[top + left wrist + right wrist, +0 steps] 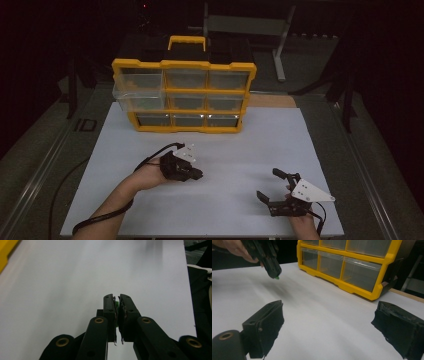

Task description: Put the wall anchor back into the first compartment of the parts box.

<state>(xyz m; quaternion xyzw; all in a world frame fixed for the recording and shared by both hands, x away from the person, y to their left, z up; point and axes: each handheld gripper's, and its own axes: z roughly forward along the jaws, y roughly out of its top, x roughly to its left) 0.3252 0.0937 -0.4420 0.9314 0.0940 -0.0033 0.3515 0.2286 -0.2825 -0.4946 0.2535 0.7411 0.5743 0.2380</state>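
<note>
Green shows between the pads of the left gripper [117,305]: a small green piece [116,304] is pinched there, with the two black jaws drawn together on it, so that only a sliver of it peeks out near the tips. From the right gripper view the same green piece [277,277] sticks out at the lower end of the left gripper [272,267], which hangs clear of the white table top [324,315] and casts a soft shadow on it. What the piece is exactly cannot be told; it is too small.

Seen from the high view, the left gripper [196,174] sits left of centre over the white sheet, near the yellow drawer cabinet [184,95] but apart from it, its tips pointing right. The left hand [150,172] wraps the gripper's body from the left, the forearm rising from the near edge and slanting to the right.

On the near right, the right gripper [267,186] is held low over the sheet, its jaws spread wide with nothing between them and pointing left.
</note>
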